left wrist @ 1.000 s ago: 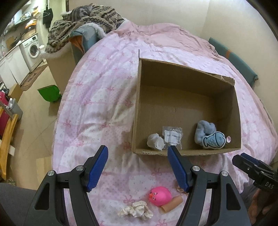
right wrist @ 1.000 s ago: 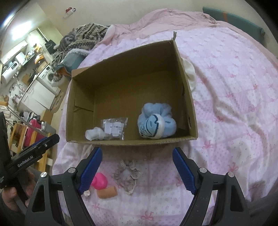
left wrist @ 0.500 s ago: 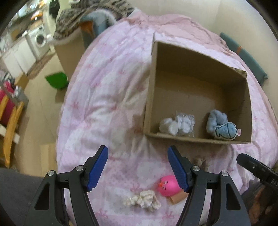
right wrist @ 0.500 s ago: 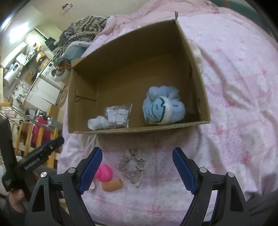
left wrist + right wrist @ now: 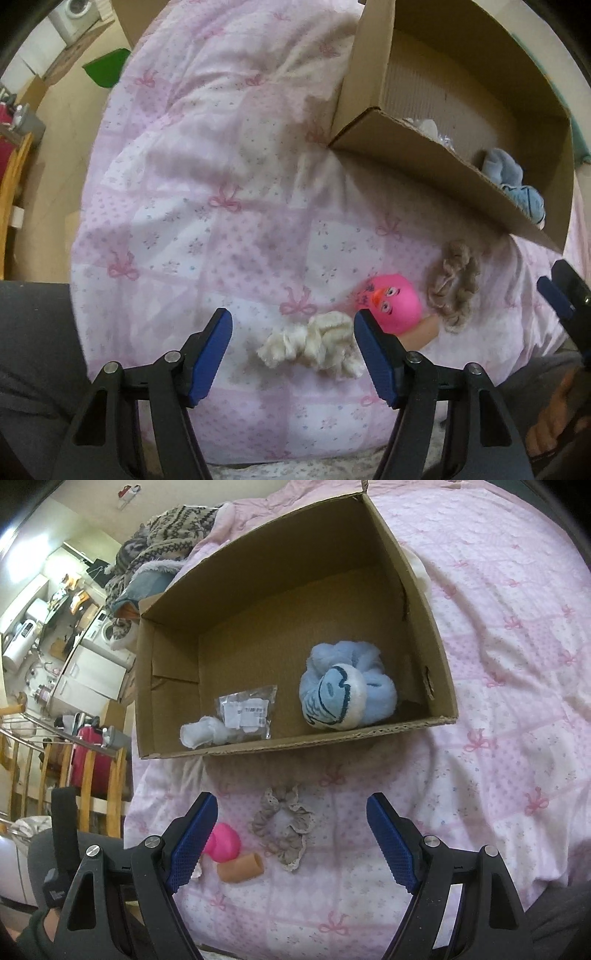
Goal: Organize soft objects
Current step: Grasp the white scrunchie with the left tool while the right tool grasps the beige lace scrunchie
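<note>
**Both claws hovering open over the loose soft things**

The left claw [image 5: 291, 347] is hanging wide open above the bed [image 5: 207, 177], gripping nothing, with the cream scrunchie [image 5: 314, 349] lying between its fingers near the bed's near edge. The pink toy [image 5: 393, 304] is sitting just beside that scrunchie, touching the tan tube [image 5: 240, 867]. The right claw [image 5: 291, 838] is also gaping wide and empty over the grey scrunchie [image 5: 284, 827], which is lying on the bed just in front of the box [image 5: 424, 642]. Inside the box, a blue plush [image 5: 343, 690], a plastic bag [image 5: 247, 710] and a white sock [image 5: 201, 733] are resting against the near wall.
</note>
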